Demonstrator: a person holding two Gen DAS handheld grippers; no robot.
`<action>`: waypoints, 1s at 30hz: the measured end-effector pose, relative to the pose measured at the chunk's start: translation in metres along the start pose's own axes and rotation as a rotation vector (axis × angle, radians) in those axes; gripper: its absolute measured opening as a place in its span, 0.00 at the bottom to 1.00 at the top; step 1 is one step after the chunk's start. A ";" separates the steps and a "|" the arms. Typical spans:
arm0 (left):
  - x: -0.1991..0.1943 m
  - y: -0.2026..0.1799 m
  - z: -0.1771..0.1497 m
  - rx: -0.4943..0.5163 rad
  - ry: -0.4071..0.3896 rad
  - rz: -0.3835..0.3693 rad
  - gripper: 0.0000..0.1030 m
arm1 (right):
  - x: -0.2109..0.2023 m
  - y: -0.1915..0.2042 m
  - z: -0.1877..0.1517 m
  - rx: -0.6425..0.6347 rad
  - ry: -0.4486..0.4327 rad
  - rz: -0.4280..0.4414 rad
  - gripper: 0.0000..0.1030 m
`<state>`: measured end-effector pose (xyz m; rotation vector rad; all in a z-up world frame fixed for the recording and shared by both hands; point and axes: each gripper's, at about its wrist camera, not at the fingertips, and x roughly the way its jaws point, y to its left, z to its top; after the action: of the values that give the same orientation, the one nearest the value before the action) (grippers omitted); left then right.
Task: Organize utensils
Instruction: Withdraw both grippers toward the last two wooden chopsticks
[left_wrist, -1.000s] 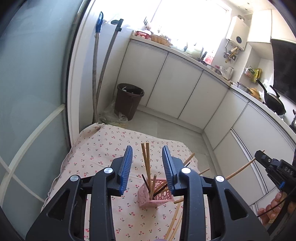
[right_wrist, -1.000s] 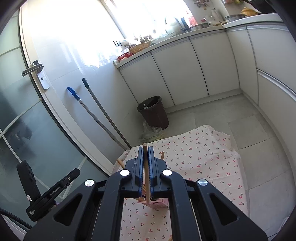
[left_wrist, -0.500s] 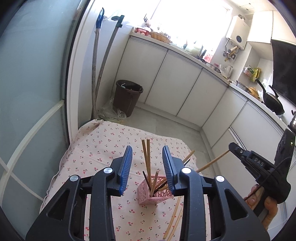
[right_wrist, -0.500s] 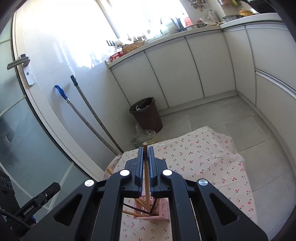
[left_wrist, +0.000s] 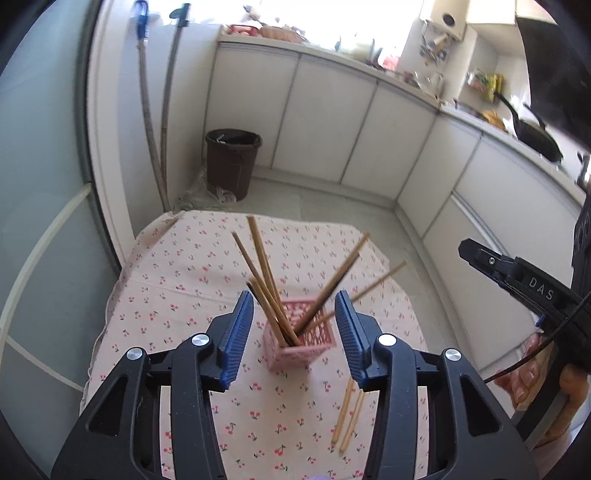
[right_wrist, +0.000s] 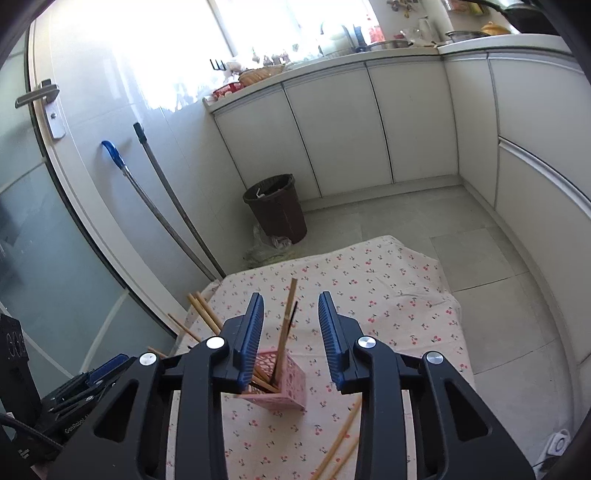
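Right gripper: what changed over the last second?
The right gripper opened and let go of the chopstick, which now stands in the pink holder. The left gripper stayed open; two chopsticks still lie on the cloth.

A small kitchen has white cabinets (right_wrist: 369, 125) running along two walls in an L, their countertop (right_wrist: 332, 59) cluttered under a bright, sunlit window (right_wrist: 288, 22). The floor (right_wrist: 480, 236) is pale grey tile. A brown waste bin (right_wrist: 277, 210) stands by the cabinets, and two mop handles (right_wrist: 162, 206) lean beside a frosted glass door (right_wrist: 44, 236).
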<state>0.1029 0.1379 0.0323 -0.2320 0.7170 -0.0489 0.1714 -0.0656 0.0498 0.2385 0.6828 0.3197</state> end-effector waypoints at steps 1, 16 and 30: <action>0.002 -0.004 -0.004 0.014 0.009 -0.002 0.45 | 0.001 -0.003 -0.004 -0.004 0.015 -0.011 0.34; 0.037 -0.059 -0.035 0.153 0.106 -0.020 0.73 | -0.008 -0.064 -0.043 -0.028 0.136 -0.176 0.81; 0.144 -0.128 -0.083 0.352 0.426 -0.041 0.86 | -0.018 -0.148 -0.041 0.253 0.196 -0.207 0.87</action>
<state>0.1613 -0.0206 -0.0919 0.1070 1.1112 -0.2670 0.1622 -0.2044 -0.0176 0.3768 0.9353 0.0570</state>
